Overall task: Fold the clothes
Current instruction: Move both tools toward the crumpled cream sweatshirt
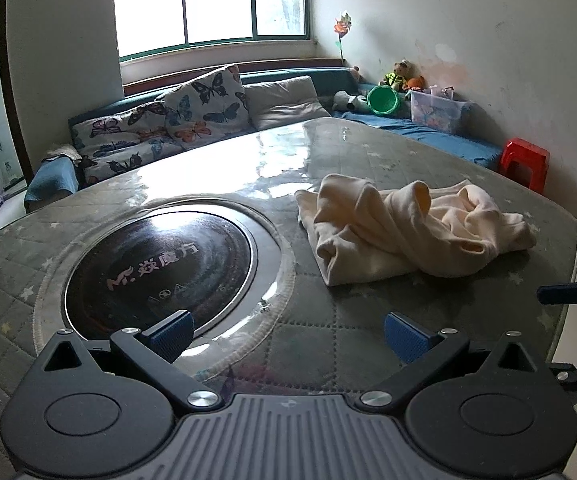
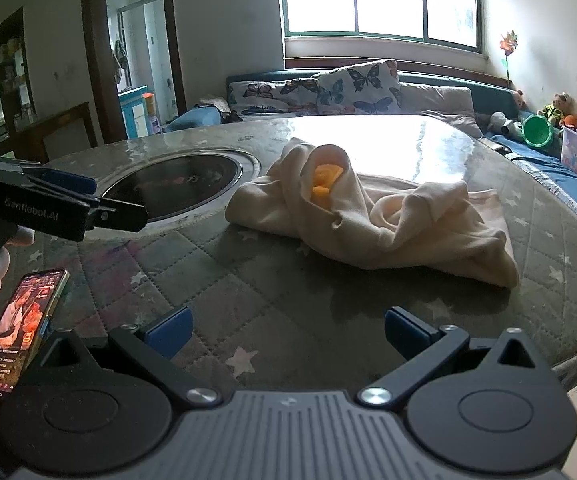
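So: cream garment (image 1: 412, 228) lies bunched on bench (image 1: 368, 320), neither gripper on it yet.

Garment sits right of the round black cooktop inset (image 1: 160, 264), mid-bench, well apart from both tools. It's a soft knit, rumpled w/ ridges and a tube-like opening showing orange lining (image 2: 324, 184); prob. light, limp, no stiffness, will sag and drag when lifted. Bench cover looks glossy, so cloth may slide rather than bunch. Left gripper (image 1: 288, 334): fingers wide apart, nothing between. Right gripper (image 2: 286, 330): fingers likewise apart, empty, near edge of bench. Best hold, judging by lie: pinch a hem corner or edge each side, e.g. near-left corner (image 1: 330, 276) + right-hand edge, then pull flat before folding. Phone (image 2: 20, 328) lit at near left.
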Demonstrator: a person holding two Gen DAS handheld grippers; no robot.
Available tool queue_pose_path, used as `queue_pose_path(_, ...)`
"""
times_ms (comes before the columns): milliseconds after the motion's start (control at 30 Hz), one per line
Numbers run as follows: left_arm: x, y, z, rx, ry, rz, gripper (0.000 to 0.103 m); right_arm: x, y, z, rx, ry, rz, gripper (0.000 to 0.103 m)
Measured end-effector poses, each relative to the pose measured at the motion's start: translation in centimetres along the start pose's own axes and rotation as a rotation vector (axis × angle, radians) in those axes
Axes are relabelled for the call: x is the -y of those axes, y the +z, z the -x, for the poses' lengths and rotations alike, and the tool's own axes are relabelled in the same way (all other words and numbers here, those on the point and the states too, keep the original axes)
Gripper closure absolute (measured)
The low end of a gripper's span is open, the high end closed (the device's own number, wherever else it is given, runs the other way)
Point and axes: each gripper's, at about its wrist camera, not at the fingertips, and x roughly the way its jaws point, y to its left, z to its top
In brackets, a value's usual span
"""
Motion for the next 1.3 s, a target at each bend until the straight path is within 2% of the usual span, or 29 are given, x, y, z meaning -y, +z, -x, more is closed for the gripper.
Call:
queue_pose_path(700,1.3,0.5,-1.1,-0.017,-0.022,-0.026,0.0,0.8,-0.7,-2.1,-0.075,-0.009,-0.011,0.0)
queue_pose_path(1033,1.8,0.7,-2.0,-0.028,-0.036,-0.04,0.0,-0.2,-0.8,-2.7,-0.104,-0.054,0.047,0.0)
queue_pose_path(1300,2.5,1.0,-2.4,-0.038,-0.048,-0.069,0.0,-0.4,-0.5,-2.9,-0.126,-0.067,0.044,0.0)
